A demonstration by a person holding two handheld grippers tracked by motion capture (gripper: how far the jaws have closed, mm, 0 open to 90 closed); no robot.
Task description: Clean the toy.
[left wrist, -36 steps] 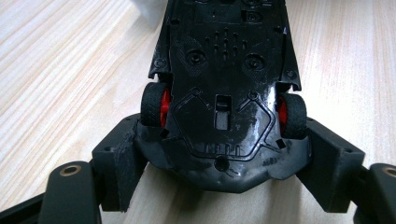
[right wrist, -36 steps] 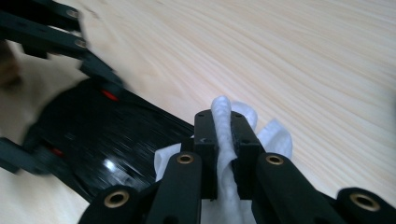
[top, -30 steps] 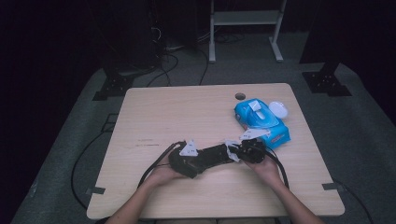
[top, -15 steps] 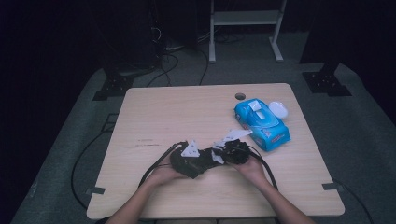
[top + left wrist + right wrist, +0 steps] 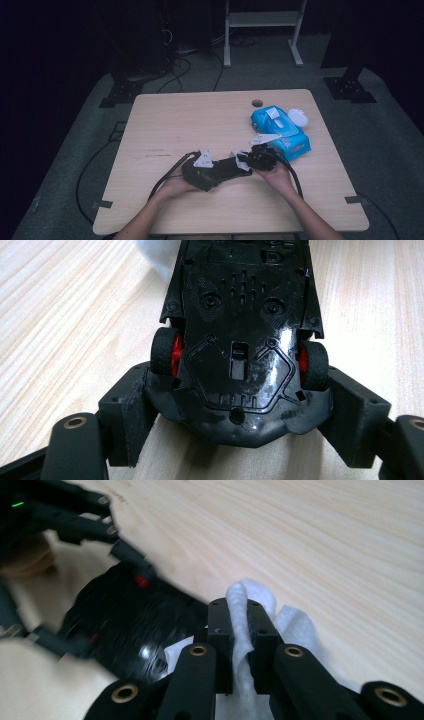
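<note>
Left gripper view shows the toy car [image 5: 245, 340] flipped belly-up, its black underside facing the camera, and the left gripper [image 5: 240, 415] has its jaws pressed against the car's two flanks just behind the red-hubbed wheels. In the right gripper view the right gripper [image 5: 239, 630] has its jaws pinching a white wipe [image 5: 240, 605] just beside the car [image 5: 125, 625]. The step in hand looks like wiping the car's underside; the next move probably calls for drawing the wipe across the chassis while the left jaws hold firm. In the high view the car [image 5: 222, 172] sits well inside the near edge of the counter [image 5: 165, 115], with bare wood away to its left; the blue wipe pack [image 5: 282, 130] lies close beyond the car on the right, so strokes that way are cramped
</note>
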